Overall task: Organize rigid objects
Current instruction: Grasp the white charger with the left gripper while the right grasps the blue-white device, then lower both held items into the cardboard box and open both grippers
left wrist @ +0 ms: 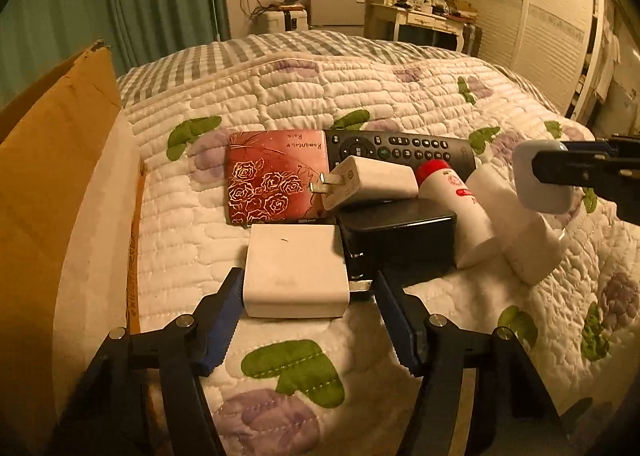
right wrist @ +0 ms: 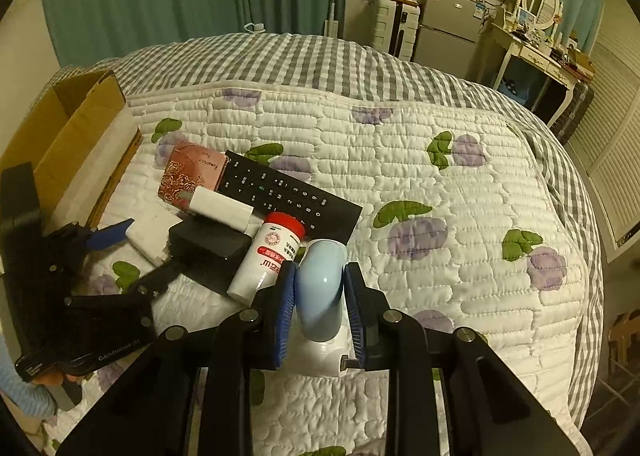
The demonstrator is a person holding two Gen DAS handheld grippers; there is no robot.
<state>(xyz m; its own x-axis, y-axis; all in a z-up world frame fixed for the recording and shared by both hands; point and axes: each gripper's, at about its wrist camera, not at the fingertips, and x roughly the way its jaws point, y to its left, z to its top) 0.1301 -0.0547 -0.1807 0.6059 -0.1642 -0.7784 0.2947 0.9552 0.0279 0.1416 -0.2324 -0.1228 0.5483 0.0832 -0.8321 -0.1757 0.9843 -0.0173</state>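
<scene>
Right gripper (right wrist: 319,298) jaws clamped on a rounded pale-blue object (right wrist: 322,288) above the bed (right wrist: 400,176); left gripper (left wrist: 306,310) jaws apart, flanking a white charger block (left wrist: 296,272). Risk: the smooth curved object may slip; closing left jaws may nudge the adjacent black box (left wrist: 400,234).

Quilted floral bed (left wrist: 400,96), cardboard box (left wrist: 52,184), red tin (left wrist: 272,176), black remote (left wrist: 404,146), white charger block (left wrist: 294,272), black box (left wrist: 396,236)

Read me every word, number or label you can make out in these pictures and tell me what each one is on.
"Romantic Rose", upside down, on the red rose-patterned case.
"GenRobot.AI" on the left gripper body.
Digits "2 3 5 6 8 9 0" on the black remote.
Red label on the white red-capped bottle: too blurred to read.
TV and fridge stickers: too small.
</scene>
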